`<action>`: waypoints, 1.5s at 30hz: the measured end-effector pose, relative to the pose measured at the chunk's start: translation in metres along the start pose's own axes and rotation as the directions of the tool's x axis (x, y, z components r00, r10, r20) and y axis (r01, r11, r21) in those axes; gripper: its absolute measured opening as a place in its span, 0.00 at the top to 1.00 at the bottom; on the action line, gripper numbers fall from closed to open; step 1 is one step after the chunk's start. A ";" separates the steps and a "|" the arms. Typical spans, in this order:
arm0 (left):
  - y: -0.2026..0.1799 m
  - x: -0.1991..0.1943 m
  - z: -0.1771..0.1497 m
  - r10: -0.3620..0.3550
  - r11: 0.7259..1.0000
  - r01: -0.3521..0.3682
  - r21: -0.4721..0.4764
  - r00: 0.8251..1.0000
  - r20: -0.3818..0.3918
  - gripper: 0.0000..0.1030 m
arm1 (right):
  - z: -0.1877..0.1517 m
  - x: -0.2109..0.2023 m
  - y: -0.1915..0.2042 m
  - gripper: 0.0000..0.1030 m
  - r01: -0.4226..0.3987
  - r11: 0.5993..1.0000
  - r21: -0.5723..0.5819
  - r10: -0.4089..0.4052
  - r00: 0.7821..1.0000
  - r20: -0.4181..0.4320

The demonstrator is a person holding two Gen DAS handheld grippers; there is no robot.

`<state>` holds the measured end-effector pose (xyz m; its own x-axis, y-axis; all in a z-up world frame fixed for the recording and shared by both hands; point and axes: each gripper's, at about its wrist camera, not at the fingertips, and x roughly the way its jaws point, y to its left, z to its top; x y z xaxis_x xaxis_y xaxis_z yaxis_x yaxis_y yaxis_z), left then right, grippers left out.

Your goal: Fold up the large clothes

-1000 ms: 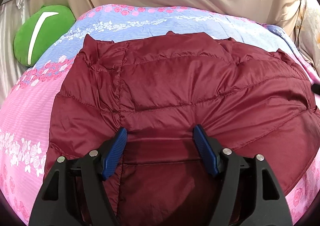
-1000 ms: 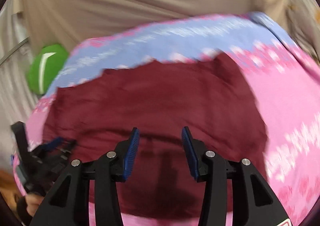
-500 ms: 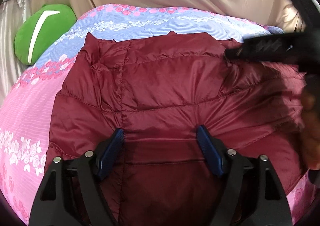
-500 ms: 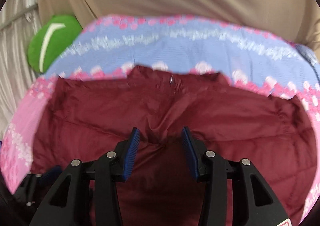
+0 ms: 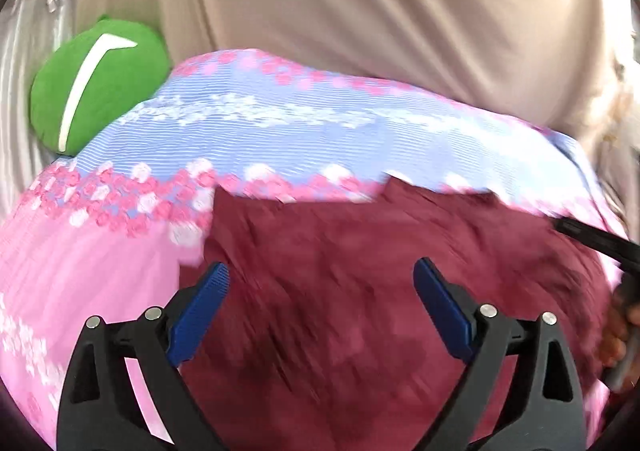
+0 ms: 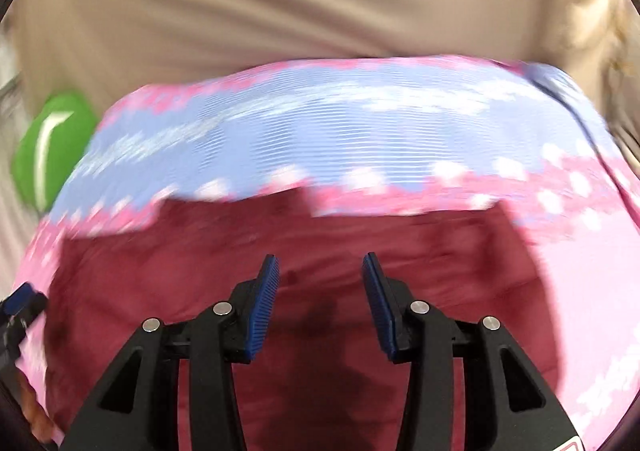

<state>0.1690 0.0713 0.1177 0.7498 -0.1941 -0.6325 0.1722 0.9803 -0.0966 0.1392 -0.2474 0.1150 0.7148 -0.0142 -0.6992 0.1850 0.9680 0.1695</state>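
Jacket: a dark red padded jacket (image 5: 360, 291) lies spread on the bed, over a pink and lilac floral bedspread (image 5: 280, 123); its far edge falls just short of the lilac band.
Left hand-held gripper: the left hand-held gripper (image 5: 320, 303) hangs over the jacket's left part with its jaws spread wide and nothing between the blue pads.
Right hand-held gripper: the right hand-held gripper (image 6: 320, 291) stands over the middle of the jacket, jaws parted less widely, also holding nothing.
Key relation: the jacket lies directly ahead of and beneath both tools, its long axis running left to right across the bed. The left tool is nearer the jacket's left border, where red cloth meets pink bedspread just beside its left pad; the right tool is nearer the centre and the right side.
Judgement: a fold would probably start from an edge, so each tool needs to reach an outer border.
Material: the cloth looks soft, puffy and slightly glossy; blur hides any stitching, so quilting cannot be confirmed.
Surroundings: a green cushion (image 5: 96, 87) with a white stripe sits at the far left, against a beige draped cloth (image 5: 360, 11).
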 end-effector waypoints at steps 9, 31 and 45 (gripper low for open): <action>0.036 0.104 -0.011 0.080 0.993 -0.095 -0.067 0.975 -0.209 0.09 | -0.020 0.056 -0.124 0.59 0.119 0.971 0.208 -0.095 0.988 -0.122; 0.053 -0.032 -0.077 -0.040 0.990 0.016 -0.143 0.985 -0.166 0.06 | -0.065 -0.007 0.114 0.60 -0.122 0.944 -0.306 0.096 0.990 -0.099; 0.071 -0.019 -0.109 -0.228 0.930 0.160 -0.330 0.958 -0.177 0.57 | -0.089 0.033 0.119 0.59 -0.151 0.948 -0.281 0.120 0.985 -0.124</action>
<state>0.0973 0.1481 0.0396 0.5659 -0.4026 -0.7195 0.0696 0.8929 -0.4449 0.1250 -0.1104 0.0504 0.6428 0.1333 -0.7544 -0.1217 0.9900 0.0713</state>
